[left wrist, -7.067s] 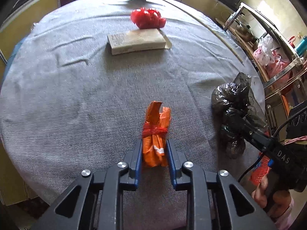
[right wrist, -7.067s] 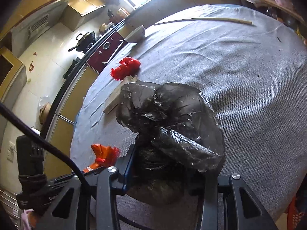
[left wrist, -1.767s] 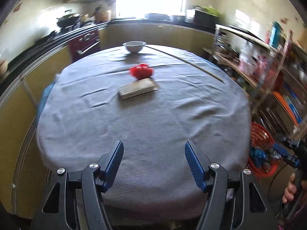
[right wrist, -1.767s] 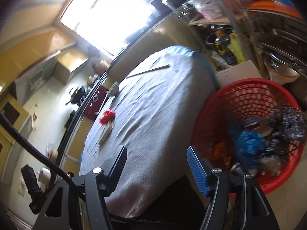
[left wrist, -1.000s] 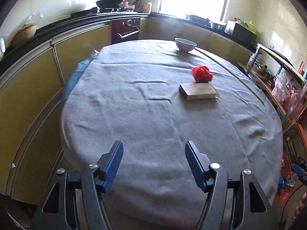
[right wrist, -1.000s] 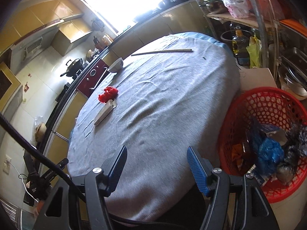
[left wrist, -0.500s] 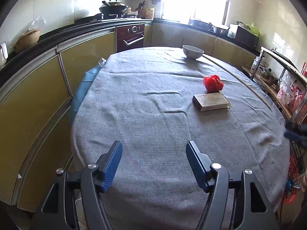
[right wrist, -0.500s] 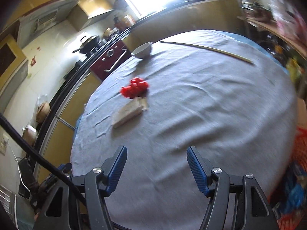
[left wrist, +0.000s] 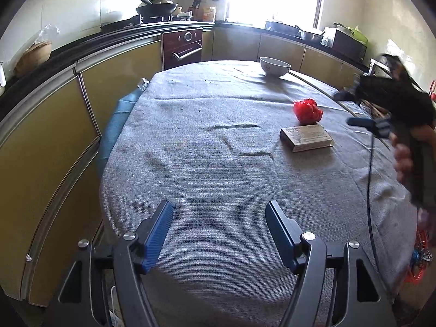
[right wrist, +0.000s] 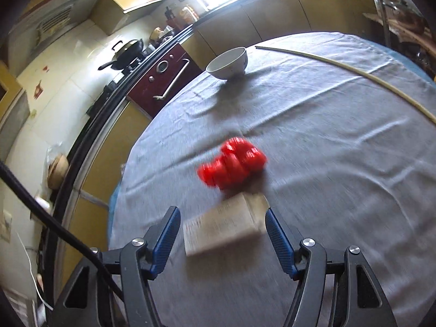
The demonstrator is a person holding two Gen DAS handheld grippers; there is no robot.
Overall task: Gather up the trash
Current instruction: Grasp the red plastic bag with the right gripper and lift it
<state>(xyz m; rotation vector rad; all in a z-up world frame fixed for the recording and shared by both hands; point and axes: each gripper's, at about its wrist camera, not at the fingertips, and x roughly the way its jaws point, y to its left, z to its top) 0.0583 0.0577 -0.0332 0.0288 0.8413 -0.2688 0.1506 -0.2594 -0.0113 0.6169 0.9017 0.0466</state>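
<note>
A crumpled red bag (left wrist: pixel 308 111) and a small flat cardboard box (left wrist: pixel 305 137) lie side by side on the round table with a grey cloth (left wrist: pixel 218 163). My left gripper (left wrist: pixel 219 230) is open and empty over the table's near edge, far from both. My right gripper (right wrist: pixel 222 234) is open and empty, with the box (right wrist: pixel 223 227) between its jaws and the red bag (right wrist: pixel 231 164) just beyond. The right gripper also shows in the left wrist view (left wrist: pixel 362 109), blurred, to the right of the box.
A white bowl (left wrist: pixel 274 66) stands at the table's far side, and a long thin stick (right wrist: pixel 346 73) lies along the far right. Yellow kitchen cabinets (left wrist: pixel 54 141) and an oven (left wrist: pixel 185 47) curve around the left. A red basket's edge (left wrist: pixel 418 256) shows low right.
My right gripper has swung from the red basket beside the table to over the box. My left gripper has drifted slightly, still open. Earlier held trash is gone from both grippers.
</note>
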